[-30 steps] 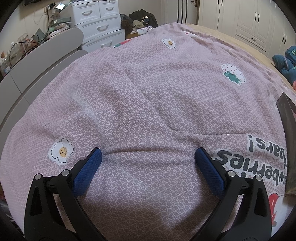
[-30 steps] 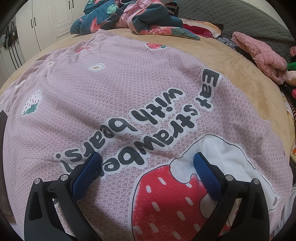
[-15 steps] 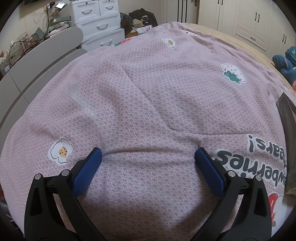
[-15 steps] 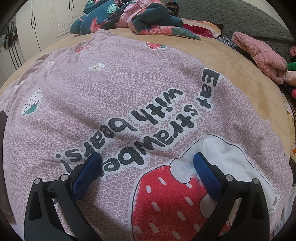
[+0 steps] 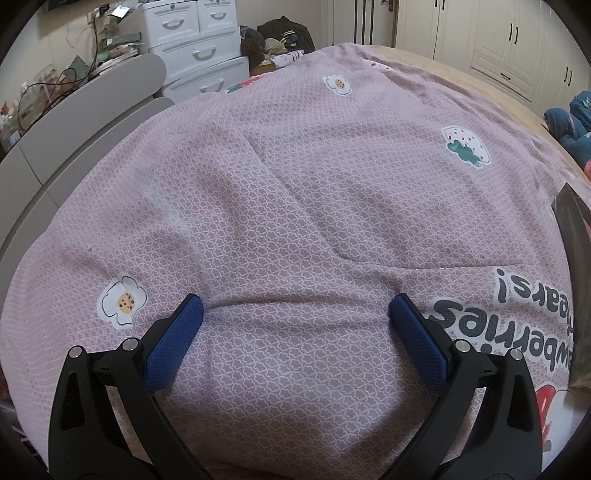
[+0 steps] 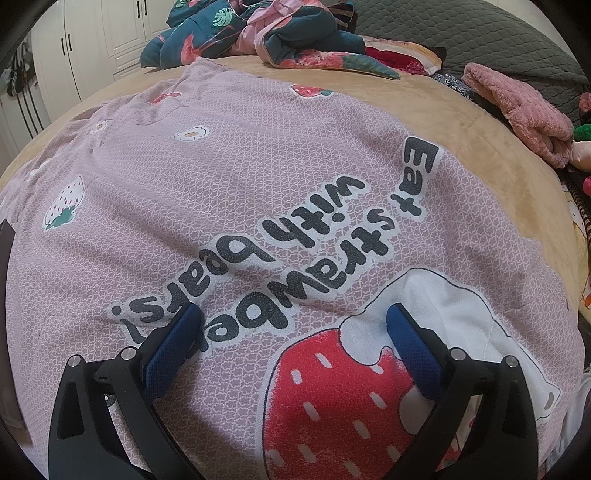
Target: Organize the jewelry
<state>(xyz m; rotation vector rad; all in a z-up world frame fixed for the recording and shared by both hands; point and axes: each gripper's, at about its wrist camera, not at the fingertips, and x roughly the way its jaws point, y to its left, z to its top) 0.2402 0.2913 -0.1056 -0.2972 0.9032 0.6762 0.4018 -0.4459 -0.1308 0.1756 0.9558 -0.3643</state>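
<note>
The left gripper (image 5: pixel 295 310) is hovering low over the pink blanket (image 5: pixel 295 184), its jaws standing wide apart with nothing between them. The right gripper (image 6: pixel 293 317) is hanging over the same pink blanket (image 6: pixel 240 166), its jaws likewise spread wide and gripping nothing. In the right wrist view the blue pads (image 6: pixel 413 354) are flanking the printed red strawberry (image 6: pixel 332 398), just below the black lettering (image 6: pixel 295 266). No jewelry is showing in either view, so where it lies cannot be told. In the left wrist view a cookie-flower print (image 5: pixel 122 301) is lying just left of the left gripper, and a white drawer unit (image 5: pixel 195 48) is standing beyond the blanket's far edge. A dark, flat object (image 5: pixel 580 266) is poking in at the blanket's right edge; what it is cannot be told. Beyond the blanket in the right wrist view, crumpled floral bedding (image 6: pixel 258 33) and a pink fluffy cloth (image 6: pixel 524 110) are lying on the tan bed sheet (image 6: pixel 480 166).
</note>
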